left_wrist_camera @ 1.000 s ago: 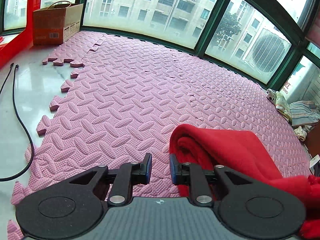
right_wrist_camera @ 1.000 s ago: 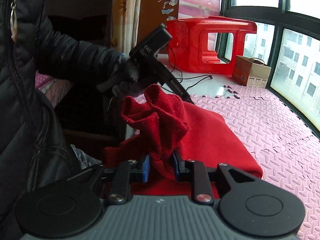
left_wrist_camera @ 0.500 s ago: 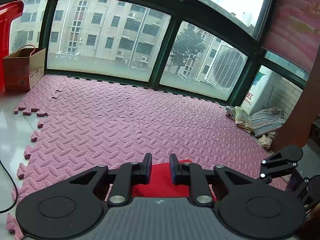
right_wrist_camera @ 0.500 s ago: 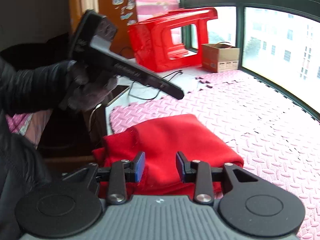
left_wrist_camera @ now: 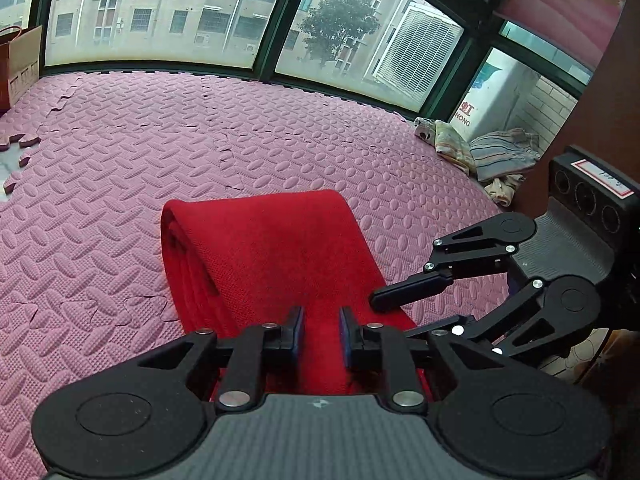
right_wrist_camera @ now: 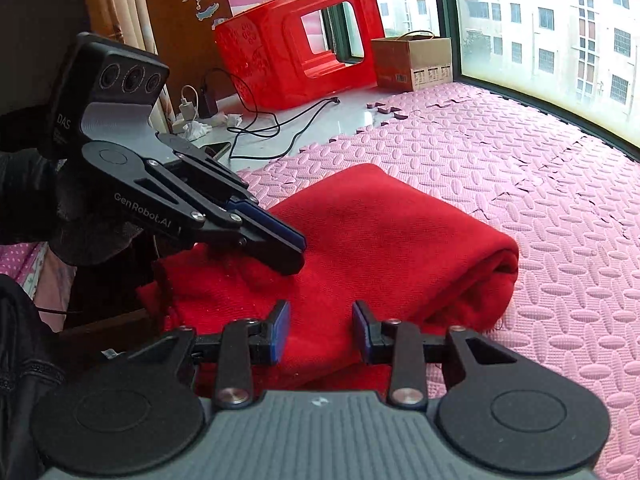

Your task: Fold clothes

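A red garment [left_wrist_camera: 260, 248] lies folded in a thick oblong on the pink foam mat [left_wrist_camera: 120, 160], its rolled fold edge at the left in the left wrist view. My left gripper [left_wrist_camera: 321, 336] hovers over its near end, jaws a narrow gap apart with nothing pinched. The right wrist view shows the same garment [right_wrist_camera: 392, 232] with the left gripper [right_wrist_camera: 294, 254] tip-down on its top. My right gripper [right_wrist_camera: 320, 330] stands open just above the garment's near edge, empty. The right gripper [left_wrist_camera: 390, 312] also shows at the garment's right side.
A red plastic stool [right_wrist_camera: 288, 40], a cardboard box [right_wrist_camera: 412, 64] and loose cables [right_wrist_camera: 280, 120] sit on the bare floor beyond the mat [right_wrist_camera: 520, 160]. A pile of striped clothes [left_wrist_camera: 492, 152] lies in the far corner. Windows border the mat. A gloved hand [right_wrist_camera: 80, 232] holds the left gripper.
My right gripper let go of the bunched red fabric, which now lies flat and folded. My left gripper swung over onto the garment, beside the right one.
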`<state>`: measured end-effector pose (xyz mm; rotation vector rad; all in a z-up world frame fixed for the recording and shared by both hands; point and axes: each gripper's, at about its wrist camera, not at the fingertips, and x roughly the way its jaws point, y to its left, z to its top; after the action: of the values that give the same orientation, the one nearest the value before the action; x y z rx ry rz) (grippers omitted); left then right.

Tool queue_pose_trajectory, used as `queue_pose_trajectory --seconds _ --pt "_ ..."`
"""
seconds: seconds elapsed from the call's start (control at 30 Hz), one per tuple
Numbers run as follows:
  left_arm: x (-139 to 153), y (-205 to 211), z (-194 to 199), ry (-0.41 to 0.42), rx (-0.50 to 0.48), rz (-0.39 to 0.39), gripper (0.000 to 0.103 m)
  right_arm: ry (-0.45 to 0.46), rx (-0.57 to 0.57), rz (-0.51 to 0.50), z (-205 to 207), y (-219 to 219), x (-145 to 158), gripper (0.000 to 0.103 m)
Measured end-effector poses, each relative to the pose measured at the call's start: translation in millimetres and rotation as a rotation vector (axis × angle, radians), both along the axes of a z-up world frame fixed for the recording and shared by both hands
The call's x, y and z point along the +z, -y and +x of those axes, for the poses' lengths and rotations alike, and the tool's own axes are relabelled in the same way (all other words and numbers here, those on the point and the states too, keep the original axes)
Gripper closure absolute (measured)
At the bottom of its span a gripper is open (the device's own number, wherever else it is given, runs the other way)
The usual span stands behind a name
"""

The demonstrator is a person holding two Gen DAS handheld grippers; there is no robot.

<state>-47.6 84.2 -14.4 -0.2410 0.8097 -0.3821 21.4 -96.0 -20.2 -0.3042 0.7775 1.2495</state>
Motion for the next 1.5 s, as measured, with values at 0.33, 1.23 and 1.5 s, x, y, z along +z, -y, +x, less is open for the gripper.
queue_pose_trajectory --seconds 0.33,1.23,1.5 --pt "16.6 9.9 -2.3 0.057 -0.009 -0.017 0.082 0.083 -0.172 0.01 62.1 -28.6 8.4 0.069" --pt "-5.9 8.7 -14.9 0.016 0.047 -0.095 0.069 0.075 -0.038 -0.061 68.0 -95.8 -12.1 0.068" --pt "-4.8 1.8 -20.5 0.023 0.077 -0.098 0.067 0.052 -0.104 -0.073 58.9 -45.3 -11.0 0.068"
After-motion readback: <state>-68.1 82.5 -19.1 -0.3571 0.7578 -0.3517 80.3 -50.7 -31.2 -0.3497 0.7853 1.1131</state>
